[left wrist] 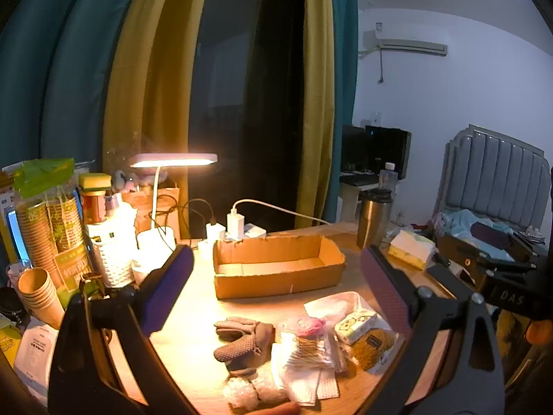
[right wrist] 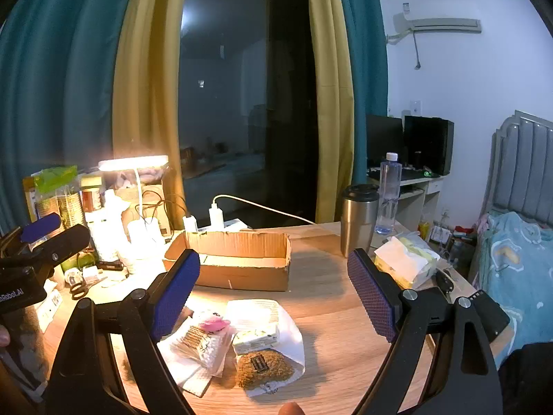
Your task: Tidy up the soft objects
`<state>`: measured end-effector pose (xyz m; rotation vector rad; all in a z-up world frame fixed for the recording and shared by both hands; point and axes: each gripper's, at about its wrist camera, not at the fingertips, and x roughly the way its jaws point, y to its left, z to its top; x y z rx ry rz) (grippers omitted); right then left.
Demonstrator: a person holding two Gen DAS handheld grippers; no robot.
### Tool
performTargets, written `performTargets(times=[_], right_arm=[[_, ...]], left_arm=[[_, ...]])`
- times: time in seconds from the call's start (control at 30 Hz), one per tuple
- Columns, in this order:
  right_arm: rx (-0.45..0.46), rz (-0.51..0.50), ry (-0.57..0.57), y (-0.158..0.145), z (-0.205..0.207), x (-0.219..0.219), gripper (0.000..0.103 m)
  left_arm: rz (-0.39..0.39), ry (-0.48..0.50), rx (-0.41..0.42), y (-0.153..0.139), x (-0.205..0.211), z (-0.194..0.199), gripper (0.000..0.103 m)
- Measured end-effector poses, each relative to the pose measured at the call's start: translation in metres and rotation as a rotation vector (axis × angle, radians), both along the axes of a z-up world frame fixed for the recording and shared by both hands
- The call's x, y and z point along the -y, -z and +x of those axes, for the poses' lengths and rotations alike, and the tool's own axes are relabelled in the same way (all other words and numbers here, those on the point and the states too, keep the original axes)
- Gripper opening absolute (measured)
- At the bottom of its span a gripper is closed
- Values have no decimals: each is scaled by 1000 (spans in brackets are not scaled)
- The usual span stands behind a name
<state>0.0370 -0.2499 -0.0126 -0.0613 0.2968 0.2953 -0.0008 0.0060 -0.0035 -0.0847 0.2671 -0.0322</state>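
A wooden desk (right wrist: 331, 297) stands before a dark window with yellow and teal curtains, lit warm by a small desk lamp (left wrist: 174, 160).

The soft things lie in a loose heap (left wrist: 304, 342) on the near part of the desk: a pair of grey knitted gloves (left wrist: 242, 342), a small pink plush (right wrist: 214, 323), a pack of tissues (right wrist: 255, 337), a brown fuzzy pouch (right wrist: 264, 366), some white cloths (left wrist: 304, 377) and bubble wrap (left wrist: 249, 392). Just behind the heap sits an empty cardboard box (left wrist: 276, 266), which I take to be where they should go.

I judge the job is at its very start: nothing is in the box and I hold nothing. My left gripper (left wrist: 276, 287) hangs above the heap with its jaws spread wide and empty, the gloves below and slightly forward of its left finger. My right gripper (right wrist: 273, 290) is likewise wide apart and empty, with the tissues and pouch below and between its fingers.

The next move calls for lowering one gripper onto a single item, most likely the gloves on the left or the pouch on the right, pinching it without dragging its neighbours, then carrying it back to the box. A steel tumbler (right wrist: 357, 221) and a water bottle (right wrist: 389, 193) stand well clear to the right.
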Motion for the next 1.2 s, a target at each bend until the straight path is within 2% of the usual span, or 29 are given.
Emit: performTargets(times=[1.2], right_arm=[[-1,5,-6,2,-1,-1,90]], left_arm=[[3,-12,-9,3,2,-1,98]])
